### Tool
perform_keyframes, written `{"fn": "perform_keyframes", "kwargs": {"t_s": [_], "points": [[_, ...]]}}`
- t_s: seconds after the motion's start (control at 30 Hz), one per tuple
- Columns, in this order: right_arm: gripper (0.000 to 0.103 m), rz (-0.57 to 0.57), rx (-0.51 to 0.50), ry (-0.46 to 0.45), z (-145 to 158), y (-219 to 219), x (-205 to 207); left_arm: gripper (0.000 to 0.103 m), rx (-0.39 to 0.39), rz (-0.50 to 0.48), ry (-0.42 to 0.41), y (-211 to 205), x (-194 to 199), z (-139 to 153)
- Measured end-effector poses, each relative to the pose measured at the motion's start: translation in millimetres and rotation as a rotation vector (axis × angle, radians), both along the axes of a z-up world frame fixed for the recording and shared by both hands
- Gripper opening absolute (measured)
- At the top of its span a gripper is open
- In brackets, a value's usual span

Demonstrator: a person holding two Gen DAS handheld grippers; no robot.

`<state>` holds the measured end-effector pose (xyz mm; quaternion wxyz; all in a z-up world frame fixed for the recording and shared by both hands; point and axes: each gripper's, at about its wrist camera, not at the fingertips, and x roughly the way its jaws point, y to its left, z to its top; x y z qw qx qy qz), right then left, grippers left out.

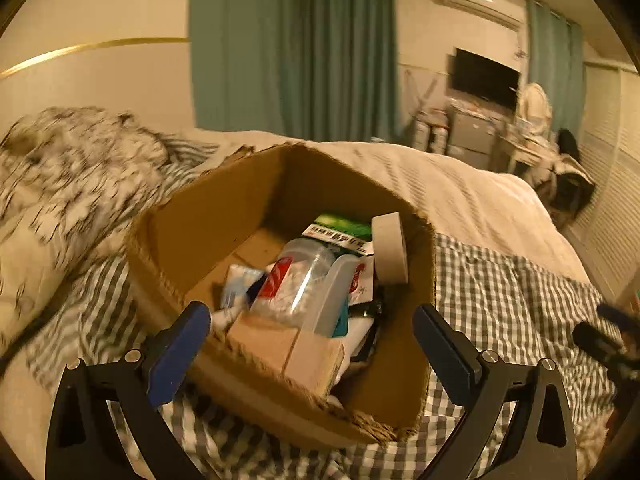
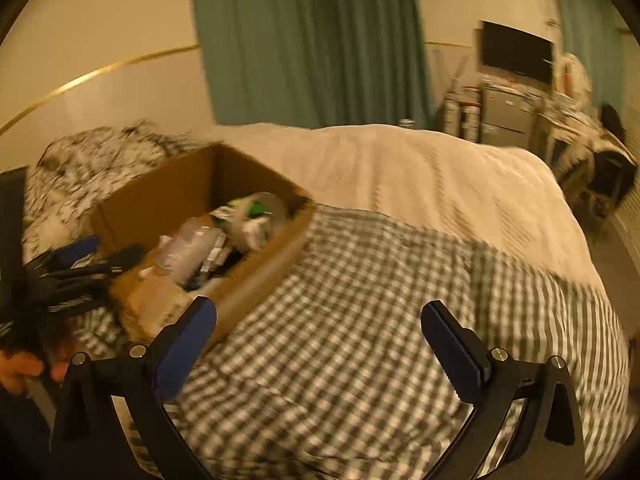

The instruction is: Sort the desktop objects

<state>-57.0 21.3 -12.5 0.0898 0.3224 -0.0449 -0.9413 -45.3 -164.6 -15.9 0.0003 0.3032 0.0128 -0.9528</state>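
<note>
Left wrist view: left gripper [image 1: 312,344] stands released, jaws wide apart and holding nothing, straddling the near corner of the cardboard box [image 1: 224,204]. Just ahead of the fingertips, inside the box, lie two small tan cartons [image 1: 288,354]. Beyond them a clear plastic jar [image 1: 298,280] with a red label lies tilted, and a pale grey plastic piece with a teal edge [image 1: 340,296] leans across it. Further in, toward the right finger's side, a tape roll [image 1: 390,248] stands on edge against the box wall. A green-and-white packet [image 1: 344,228] lies at the far end; its print is too blurred to read. Judgement: the items sit piled loosely because the box serves as the collecting bin, and most sorting looks done.

Right wrist view: right gripper [image 2: 320,344] is likewise spread and empty, hovering over the checked sheet [image 2: 360,320]. The box lies to its left and ahead, apart from the fingers. The other gripper shows at the far left edge, by the box's near end. A cream blanket [image 2: 420,176] covers the bed beyond. No loose object is visible on the sheet near this gripper.
</note>
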Motion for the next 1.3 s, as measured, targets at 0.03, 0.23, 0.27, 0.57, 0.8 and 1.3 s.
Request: {"fn": "perform_keyframes", "kwargs": {"t_s": [0.03, 0.23, 0.27, 0.57, 0.8, 1.3], "points": [[0.103, -0.009, -0.008, -0.029, -6.0, 4.5, -5.0, 0.103, 0.017, 0.017, -0.008, 3.4, 1.5, -1.1], [0.103, -0.058, 0.033, -0.095, -29.4, 18.0, -17.1, 0.103, 0.055, 0.043, 0.032, 14.0, 23.8, -9.8], [0.103, -0.051, 0.032, -0.100, -31.2, 17.3, -16.8, 0.103, 0.062, 0.045, 0.033, 16.1, 25.9, -12.1], [0.103, -0.035, 0.073, -0.085, -29.8, 11.3, -12.7, 0.103, 0.009, 0.062, -0.014, 34.6, 22.9, -14.4], [0.103, -0.025, 0.089, -0.085, -30.8, 5.0, -12.2, 0.103, -0.009, 0.054, -0.036, 40.4, 21.7, -20.6], [0.103, -0.034, 0.105, -0.067, -22.2, 5.9, -5.7, 0.103, 0.005, 0.039, -0.044, 42.9, 26.4, -12.6]]}}
